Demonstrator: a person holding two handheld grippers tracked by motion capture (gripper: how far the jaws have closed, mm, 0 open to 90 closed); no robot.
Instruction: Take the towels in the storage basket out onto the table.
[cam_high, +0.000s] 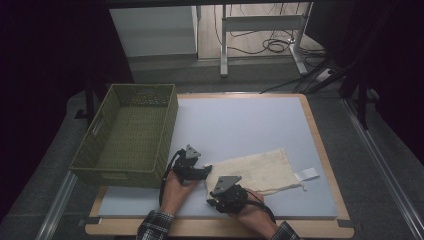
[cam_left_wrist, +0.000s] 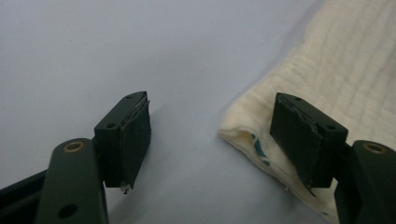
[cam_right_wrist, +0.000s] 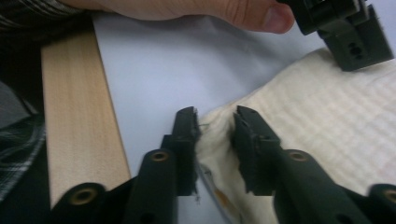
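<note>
Right gripper (cam_right_wrist: 215, 122) fingers pinch cloth bag (cam_high: 260, 169), hiding its corner.

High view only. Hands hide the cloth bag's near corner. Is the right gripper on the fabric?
Observer: In the right gripper view, a bunched fold of the cloth bag sits between the right gripper fingers, and both pads look to be touching it.
Operator: Left one?
Observer: The left gripper is wide open. The bag's corner reaches into the gap without being pinched.
Operator: Anything at that corner?
Observer: A bit of teal print shows inside the fold at the edge. It's too small to identify.
</note>
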